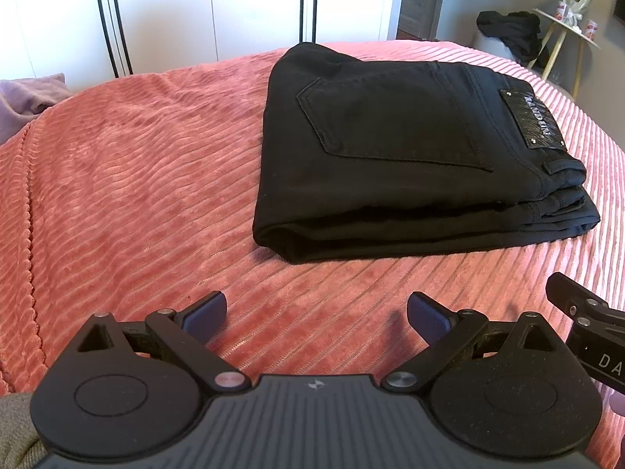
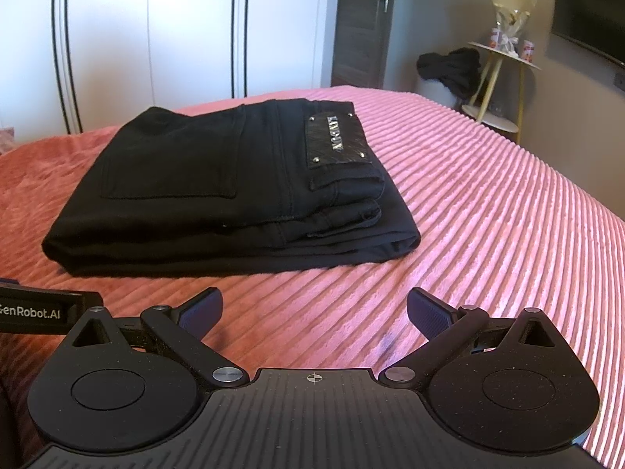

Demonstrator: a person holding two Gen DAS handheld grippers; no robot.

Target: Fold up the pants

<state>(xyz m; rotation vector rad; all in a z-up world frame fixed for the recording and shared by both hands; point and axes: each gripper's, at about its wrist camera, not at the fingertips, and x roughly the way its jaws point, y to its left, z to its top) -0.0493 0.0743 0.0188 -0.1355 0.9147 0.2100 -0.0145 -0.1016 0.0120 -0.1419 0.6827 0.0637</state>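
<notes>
1. Purple cushion point(image 1: 29, 95): seen at the far left edge of the bed, partly cut off by the frame
2. Pink ribbed bedspread point(image 1: 129, 179): spread over the whole bed; its scalloped hem is seen along the left edge
3. Left gripper point(image 1: 316, 314): held low over the near edge of the bed, short of the pants; jaws are spread wide, with nothing held between the blue pads point(image 1: 205, 312)
4. Black pants point(image 1: 394, 148): laid folded in a compact stack of several layers in the middle of the bed, toward its far edge; a back pocket is turned up, and the waistband with its leather brand patch point(image 1: 533, 121) is turned toward the right edge
5. Right gripper point(image 2: 314, 314): held low over the near edge, just beside the left gripper, clear of the pants; jaws are likewise spread wide and nothing is gripped
6. Dark garment point(image 2: 449, 66): draped over a pale seat beyond the far right corner of the bed
7. Round side table point(image 2: 504, 56): set right of the garment; small jars and a wrapped bouquet are carried on it
</notes>
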